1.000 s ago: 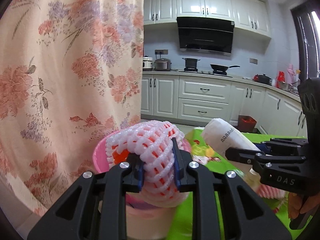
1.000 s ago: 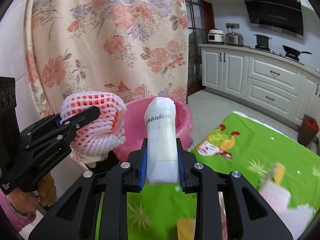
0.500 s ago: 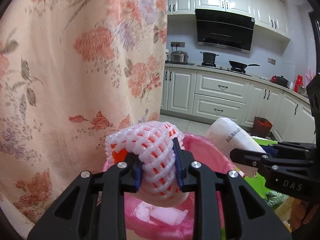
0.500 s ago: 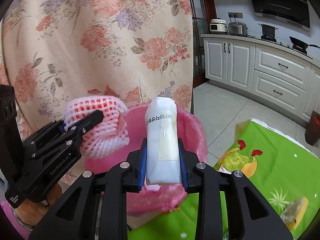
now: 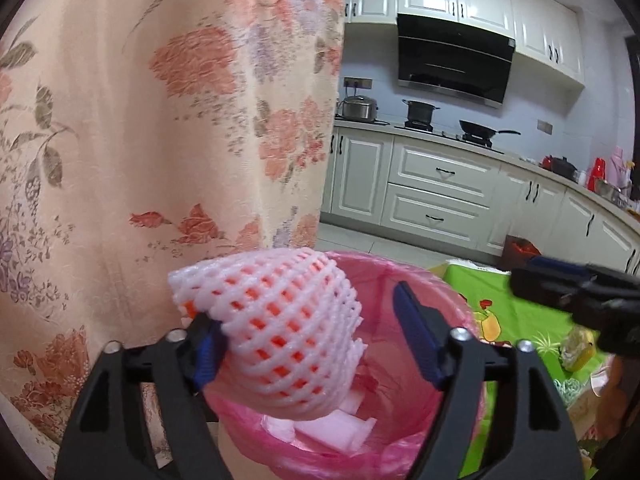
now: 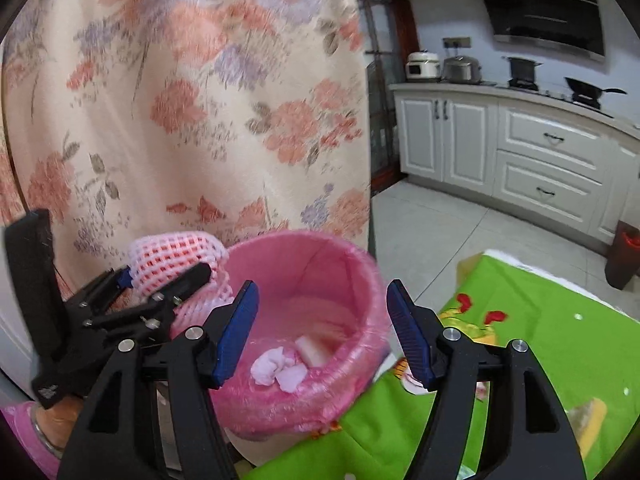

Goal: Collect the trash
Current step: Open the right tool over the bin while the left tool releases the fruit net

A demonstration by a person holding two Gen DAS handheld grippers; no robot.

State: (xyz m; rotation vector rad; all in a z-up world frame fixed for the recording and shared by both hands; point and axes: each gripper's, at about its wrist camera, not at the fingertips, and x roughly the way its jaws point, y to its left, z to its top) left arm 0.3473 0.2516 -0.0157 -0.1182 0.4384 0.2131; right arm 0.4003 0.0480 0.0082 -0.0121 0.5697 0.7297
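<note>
Foam fruit net (image 5: 276, 328) hangs directly above the pink-lined bin (image 5: 404, 460), touching only one pad as the left gripper (image 5: 316, 344) opens; right gripper (image 6: 322, 334) opens empty.

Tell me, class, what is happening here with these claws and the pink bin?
A person holds a claw in each hand over a pink-lined trash bin beside a green tablecloth. The left claw is opening, and the white foam fruit net rests against one finger, about to drop in. The right claw is opening too, with nothing between its fingers. White scraps already lie in the bin.
</note>
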